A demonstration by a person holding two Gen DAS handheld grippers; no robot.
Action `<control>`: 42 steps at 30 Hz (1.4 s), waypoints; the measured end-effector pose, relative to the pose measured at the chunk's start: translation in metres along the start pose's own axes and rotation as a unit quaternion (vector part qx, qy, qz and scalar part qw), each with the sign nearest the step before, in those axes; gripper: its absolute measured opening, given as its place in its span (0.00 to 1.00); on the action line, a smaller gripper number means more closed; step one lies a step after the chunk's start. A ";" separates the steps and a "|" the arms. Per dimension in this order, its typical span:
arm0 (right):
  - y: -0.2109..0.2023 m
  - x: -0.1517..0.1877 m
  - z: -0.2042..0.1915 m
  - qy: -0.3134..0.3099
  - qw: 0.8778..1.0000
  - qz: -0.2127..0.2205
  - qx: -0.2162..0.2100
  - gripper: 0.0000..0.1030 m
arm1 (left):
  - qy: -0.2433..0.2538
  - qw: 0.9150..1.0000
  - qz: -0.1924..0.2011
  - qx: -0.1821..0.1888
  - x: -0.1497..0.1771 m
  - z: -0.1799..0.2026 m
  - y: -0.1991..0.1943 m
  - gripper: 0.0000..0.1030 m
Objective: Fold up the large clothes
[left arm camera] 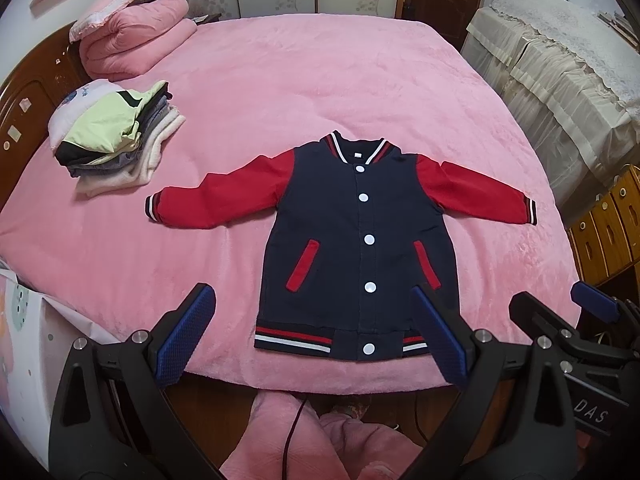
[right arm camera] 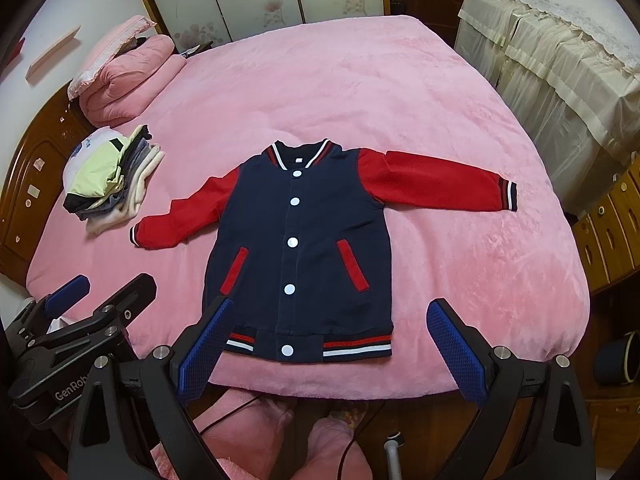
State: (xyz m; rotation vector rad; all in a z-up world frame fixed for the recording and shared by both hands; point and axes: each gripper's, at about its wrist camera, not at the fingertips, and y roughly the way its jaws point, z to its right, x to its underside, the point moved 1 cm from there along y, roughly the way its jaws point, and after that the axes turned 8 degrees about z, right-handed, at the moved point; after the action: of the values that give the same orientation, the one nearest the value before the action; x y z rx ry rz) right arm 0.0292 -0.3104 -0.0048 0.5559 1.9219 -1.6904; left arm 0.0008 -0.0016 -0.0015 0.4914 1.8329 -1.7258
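Note:
A navy jacket (left arm camera: pixel 340 232) with red sleeves and white snap buttons lies flat, front up, on the pink bed (left arm camera: pixel 320 80). Both sleeves are spread out sideways. It also shows in the right wrist view (right arm camera: pixel 304 240). My left gripper (left arm camera: pixel 316 332) is open and empty, held just in front of the jacket's striped hem. My right gripper (right arm camera: pixel 332 344) is open and empty, also near the hem. The right gripper shows at the right edge of the left wrist view (left arm camera: pixel 560 320); the left gripper shows at the left edge of the right wrist view (right arm camera: pixel 100 292).
A stack of folded clothes (left arm camera: pixel 116 136) sits on the bed's left side. A folded pink quilt with a pillow (left arm camera: pixel 132 36) lies at the far left corner. Covered furniture (left arm camera: pixel 560 72) and wooden drawers (left arm camera: pixel 608 224) stand to the right. A wooden headboard (left arm camera: pixel 24 112) is at left.

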 end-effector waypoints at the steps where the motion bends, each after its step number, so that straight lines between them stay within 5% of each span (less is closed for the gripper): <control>1: 0.000 0.001 0.000 0.000 1.000 0.000 0.000 0.95 | 0.000 1.000 0.001 0.000 0.000 0.000 0.000 0.94; 28: -0.015 -0.002 -0.010 -0.009 1.000 0.029 0.006 0.95 | -0.005 1.000 0.018 0.005 0.007 -0.005 -0.017 0.94; 36: 0.019 -0.001 -0.033 -0.007 1.000 -0.023 0.000 0.95 | -0.058 0.996 -0.059 0.040 0.020 -0.049 0.028 0.94; 42: 0.085 0.016 -0.075 -0.008 0.997 -0.075 -0.006 0.95 | -0.144 0.980 -0.121 0.066 0.045 -0.123 0.095 0.94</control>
State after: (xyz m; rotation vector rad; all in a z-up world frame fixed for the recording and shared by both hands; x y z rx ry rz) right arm 0.0603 -0.2245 -0.0739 0.4005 2.0051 -1.7686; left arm 0.0059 0.1247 -0.1034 0.0607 1.6313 -1.9722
